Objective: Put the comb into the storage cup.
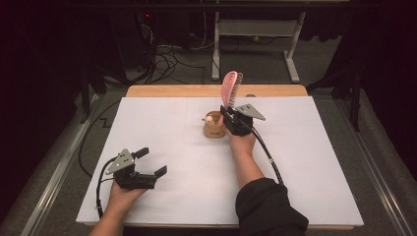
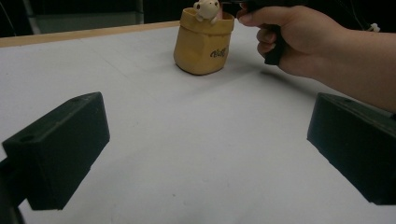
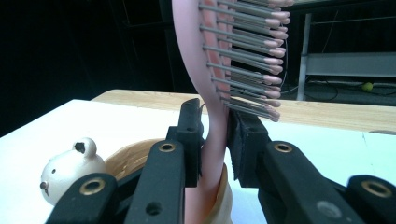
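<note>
Right tongs [image 3: 215,140] are clamped on the handle of a pink hairbrush [image 3: 212,70], one jaw on each side of the narrow neck just below the bristles. That brush stands nearly upright, its bristled head rising above the tongs and its lower end dipping into a small tan cup [image 1: 214,129] (a little white bear figure [image 3: 70,170] peeks over the cup's rim). From the high view the right tongs [image 1: 231,119] sit just beside the cup, near the middle of the white worktop [image 1: 305,162], with the hairbrush [image 1: 229,88] sticking up past them. Left tongs [image 1: 151,161] rest low over the near left part of the worktop, jaws spread wide with nothing between them, well apart from the cup. Their own camera looks across bare white surface toward the cup [image 2: 203,44] and the person's right hand [image 2: 294,39] beside it.
</note>
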Tool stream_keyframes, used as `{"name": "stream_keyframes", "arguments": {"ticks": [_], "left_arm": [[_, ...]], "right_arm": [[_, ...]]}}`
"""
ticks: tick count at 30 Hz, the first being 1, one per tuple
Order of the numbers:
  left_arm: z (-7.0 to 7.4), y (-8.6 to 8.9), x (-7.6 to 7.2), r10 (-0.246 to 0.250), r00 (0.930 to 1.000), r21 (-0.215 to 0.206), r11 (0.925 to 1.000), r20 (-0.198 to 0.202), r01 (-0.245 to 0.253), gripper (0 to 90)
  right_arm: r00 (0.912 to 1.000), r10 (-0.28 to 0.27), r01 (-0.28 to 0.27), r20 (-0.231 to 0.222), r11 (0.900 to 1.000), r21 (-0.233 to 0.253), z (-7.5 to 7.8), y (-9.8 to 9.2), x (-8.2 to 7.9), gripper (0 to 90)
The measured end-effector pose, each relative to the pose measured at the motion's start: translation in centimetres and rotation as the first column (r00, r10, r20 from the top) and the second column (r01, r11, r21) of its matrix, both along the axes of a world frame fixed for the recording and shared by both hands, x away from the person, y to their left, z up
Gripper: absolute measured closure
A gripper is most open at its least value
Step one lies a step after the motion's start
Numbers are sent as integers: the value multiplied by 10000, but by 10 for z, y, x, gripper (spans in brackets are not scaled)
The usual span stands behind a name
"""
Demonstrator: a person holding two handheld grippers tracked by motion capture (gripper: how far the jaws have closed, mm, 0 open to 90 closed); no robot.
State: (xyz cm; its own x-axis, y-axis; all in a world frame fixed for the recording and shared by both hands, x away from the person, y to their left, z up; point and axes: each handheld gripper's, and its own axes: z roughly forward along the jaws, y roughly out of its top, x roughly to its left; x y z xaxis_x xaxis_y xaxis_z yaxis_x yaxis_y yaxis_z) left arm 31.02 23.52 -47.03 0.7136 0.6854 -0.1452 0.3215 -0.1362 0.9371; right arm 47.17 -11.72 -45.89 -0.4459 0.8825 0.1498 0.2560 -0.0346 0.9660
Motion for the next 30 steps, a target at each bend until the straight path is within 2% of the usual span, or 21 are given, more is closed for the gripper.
{"name": "stream_keyframes", "arguments": {"ticks": [30], "left_arm": [[0, 1, 0, -18, 10000, -14, 10000, -16, 18, 0]], "right_arm": [[9999, -31, 30, -98, 10000, -25, -1, -1, 1, 701]]}}
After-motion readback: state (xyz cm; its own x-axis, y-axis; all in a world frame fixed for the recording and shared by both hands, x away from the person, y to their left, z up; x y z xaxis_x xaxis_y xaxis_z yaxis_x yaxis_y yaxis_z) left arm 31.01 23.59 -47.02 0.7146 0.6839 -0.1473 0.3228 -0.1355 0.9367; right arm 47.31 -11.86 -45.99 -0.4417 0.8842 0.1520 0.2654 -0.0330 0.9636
